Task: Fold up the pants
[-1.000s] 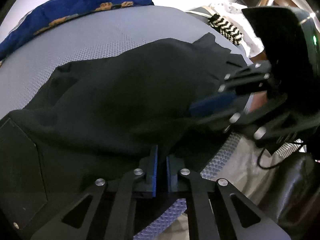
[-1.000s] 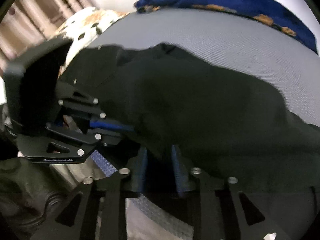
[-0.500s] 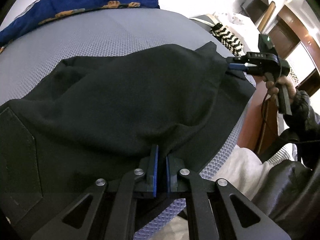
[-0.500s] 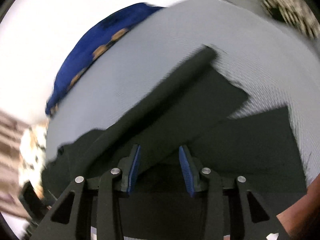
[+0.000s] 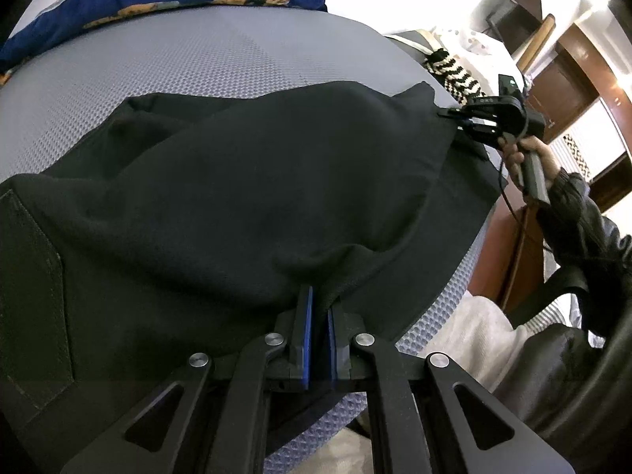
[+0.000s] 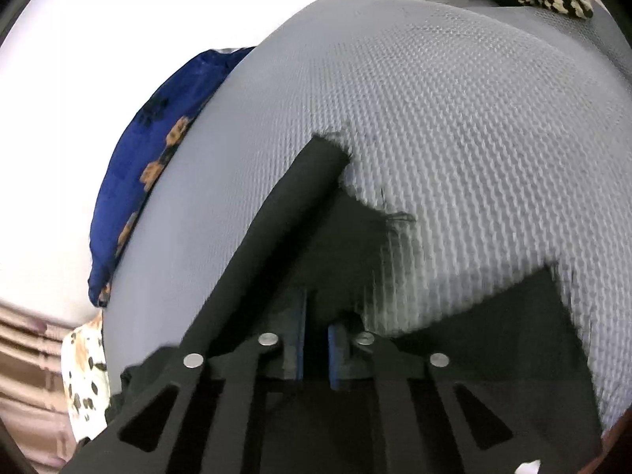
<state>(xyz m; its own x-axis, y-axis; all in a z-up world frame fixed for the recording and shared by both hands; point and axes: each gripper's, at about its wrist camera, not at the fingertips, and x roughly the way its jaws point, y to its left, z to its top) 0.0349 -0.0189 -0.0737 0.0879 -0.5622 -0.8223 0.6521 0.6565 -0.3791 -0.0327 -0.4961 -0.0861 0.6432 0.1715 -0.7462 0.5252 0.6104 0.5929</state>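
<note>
I find the black pants (image 5: 245, 197) spread lengthwise across the grey mattress (image 5: 221, 63), my left gripper (image 5: 319, 316) clamped on their near edge and my right gripper (image 5: 460, 118) pinching the far hem end.

light: bright, white glare at top | fisheye bending, dark corners | blur: right view's lower edge
</note>
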